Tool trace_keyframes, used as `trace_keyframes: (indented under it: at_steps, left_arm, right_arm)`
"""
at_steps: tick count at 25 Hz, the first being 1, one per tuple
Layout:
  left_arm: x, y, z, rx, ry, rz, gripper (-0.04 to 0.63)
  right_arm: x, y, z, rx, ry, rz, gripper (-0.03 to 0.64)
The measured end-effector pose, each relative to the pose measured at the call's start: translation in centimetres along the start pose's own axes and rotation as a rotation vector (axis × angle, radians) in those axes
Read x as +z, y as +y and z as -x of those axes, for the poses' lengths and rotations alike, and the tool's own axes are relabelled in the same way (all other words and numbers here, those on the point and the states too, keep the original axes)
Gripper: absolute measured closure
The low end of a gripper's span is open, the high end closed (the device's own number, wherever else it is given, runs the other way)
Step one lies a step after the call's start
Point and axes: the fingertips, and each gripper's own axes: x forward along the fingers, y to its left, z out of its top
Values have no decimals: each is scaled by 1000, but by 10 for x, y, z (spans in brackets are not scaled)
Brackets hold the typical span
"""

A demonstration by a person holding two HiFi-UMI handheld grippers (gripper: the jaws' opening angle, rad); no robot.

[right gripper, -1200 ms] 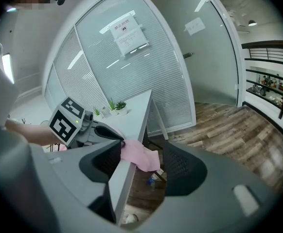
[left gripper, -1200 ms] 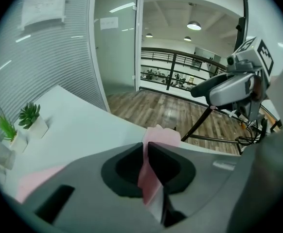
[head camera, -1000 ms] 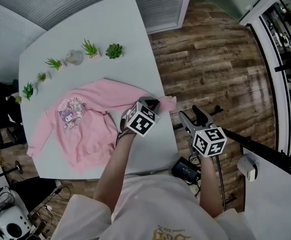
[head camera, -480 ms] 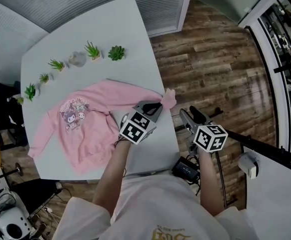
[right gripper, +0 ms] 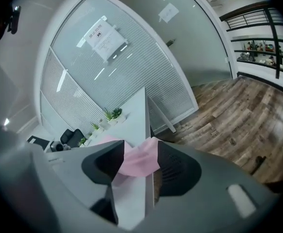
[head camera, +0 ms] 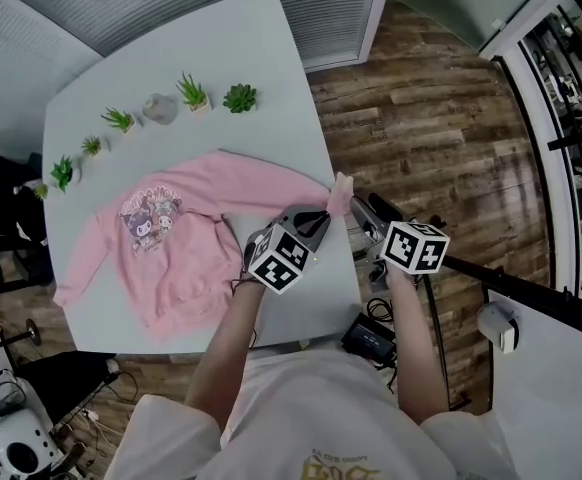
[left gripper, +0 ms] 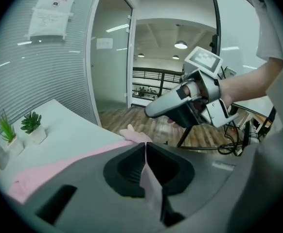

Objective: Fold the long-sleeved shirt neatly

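A pink long-sleeved shirt [head camera: 171,243] with a cartoon print lies flat on the white table [head camera: 121,78]. Its right sleeve [head camera: 261,183] stretches toward the table's right edge. My left gripper [head camera: 313,220] is shut on that sleeve just short of the cuff, and a fold of pink cloth [left gripper: 151,188] is pinched between its jaws [left gripper: 145,147]. The cuff [head camera: 341,193] sticks up past the table edge. My right gripper [head camera: 358,208] stands open right beside it; the cuff [right gripper: 140,161] shows in the gap between its jaws [right gripper: 141,147], and the pads do not press on it.
Several small potted plants [head camera: 193,93] stand in a row along the far side of the table. Wooden floor [head camera: 431,138] lies to the right. A black device with cables [head camera: 371,336] sits on the floor by the person's legs, next to a dark stand [head camera: 511,288].
The left gripper has lifted the sleeve end a little, so the cuff now stands up at the table edge. The right gripper has moved in toward the cuff from the right.
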Motion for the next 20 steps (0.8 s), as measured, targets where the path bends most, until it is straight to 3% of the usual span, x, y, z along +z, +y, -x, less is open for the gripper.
trace_keyframes:
  at_steps: [7, 14, 20]
  left_arm:
    - [-15, -6, -8, -13, 44, -19, 581]
    - [-23, -10, -14, -19, 76, -23, 580]
    - [-30, -15, -15, -22, 104, -74, 580]
  right_arm:
    - [-3, 7, -28, -6, 67, 55, 419]
    - [-8, 1, -47, -52, 120, 88, 399]
    - [-14, -1, -60, -65, 141, 21, 396]
